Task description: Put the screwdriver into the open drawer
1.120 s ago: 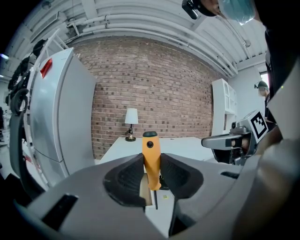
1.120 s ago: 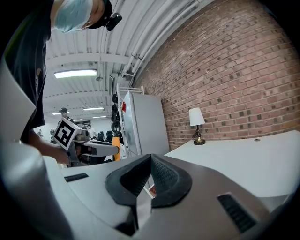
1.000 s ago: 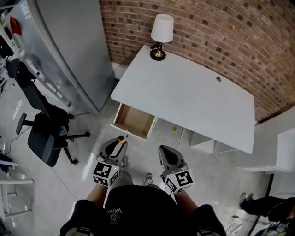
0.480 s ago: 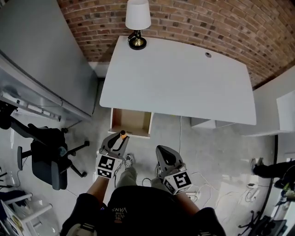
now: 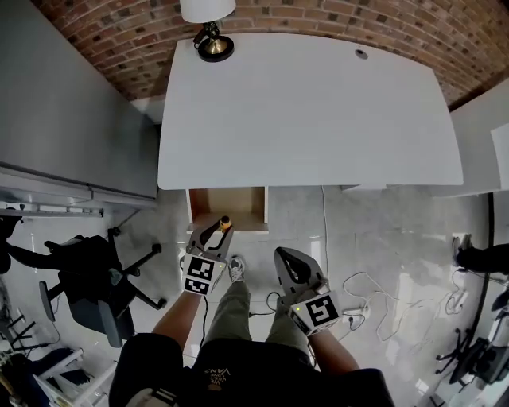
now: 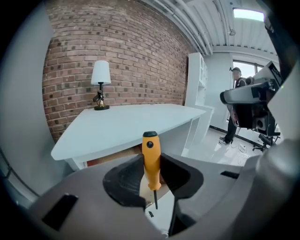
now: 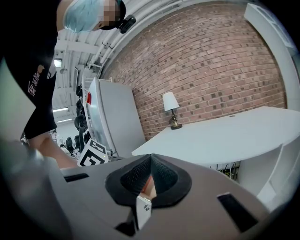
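Note:
My left gripper (image 5: 216, 233) is shut on the screwdriver (image 5: 223, 225), whose orange handle with a black cap stands upright between the jaws (image 6: 151, 158), its thin shaft pointing down. It hangs just in front of the open drawer (image 5: 227, 206), a shallow wooden box pulled out from under the left part of the white desk (image 5: 310, 111). The right gripper (image 5: 286, 265) is held lower right of the drawer, over the floor, jaws shut with nothing between them (image 7: 149, 180).
A lamp with a white shade (image 5: 208, 24) stands on the desk's far left corner against the brick wall. A grey cabinet (image 5: 64, 119) is left of the desk, a black office chair (image 5: 91, 278) at the left, cables (image 5: 374, 294) on the floor at the right.
The person has walked up to the desk and now faces it squarely. The left gripper with the screwdriver has come close to the drawer's front edge. The right gripper stays alongside, shut.

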Motion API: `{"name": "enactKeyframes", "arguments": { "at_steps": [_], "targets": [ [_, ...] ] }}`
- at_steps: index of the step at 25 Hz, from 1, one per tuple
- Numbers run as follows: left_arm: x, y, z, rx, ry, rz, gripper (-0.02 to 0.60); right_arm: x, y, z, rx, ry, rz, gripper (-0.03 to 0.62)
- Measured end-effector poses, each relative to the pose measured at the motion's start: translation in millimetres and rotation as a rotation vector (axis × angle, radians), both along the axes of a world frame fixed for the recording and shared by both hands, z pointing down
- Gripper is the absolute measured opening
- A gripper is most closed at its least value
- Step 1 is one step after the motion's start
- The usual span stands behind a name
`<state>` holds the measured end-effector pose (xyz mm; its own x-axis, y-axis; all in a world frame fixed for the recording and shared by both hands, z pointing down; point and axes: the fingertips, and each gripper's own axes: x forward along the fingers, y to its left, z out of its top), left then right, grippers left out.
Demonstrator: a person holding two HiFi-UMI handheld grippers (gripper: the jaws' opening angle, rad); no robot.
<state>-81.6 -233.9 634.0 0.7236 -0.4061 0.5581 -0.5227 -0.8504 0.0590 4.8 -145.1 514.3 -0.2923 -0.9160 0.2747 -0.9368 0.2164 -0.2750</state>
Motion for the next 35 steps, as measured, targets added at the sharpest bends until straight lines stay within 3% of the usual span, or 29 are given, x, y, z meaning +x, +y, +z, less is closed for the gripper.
{"name": "enactKeyframes", "arguments": {
  "at_steps": [9, 21, 35],
  "targets": [
    [30, -27, 62, 0.006, -0.075, 0.083, 0.11, 12, 6, 50, -0.05, -0.04, 0.064, -0.005],
    [71, -46, 165, -0.073, -0.236, 0.194, 0.11, 26, 25, 93, -0.083, -0.072, 0.113, -0.005],
    [88, -69, 238, -0.143, -0.381, 0.189, 0.11, 46, 27, 125, -0.118, -0.101, 0.102, -0.005]
  ]
}}
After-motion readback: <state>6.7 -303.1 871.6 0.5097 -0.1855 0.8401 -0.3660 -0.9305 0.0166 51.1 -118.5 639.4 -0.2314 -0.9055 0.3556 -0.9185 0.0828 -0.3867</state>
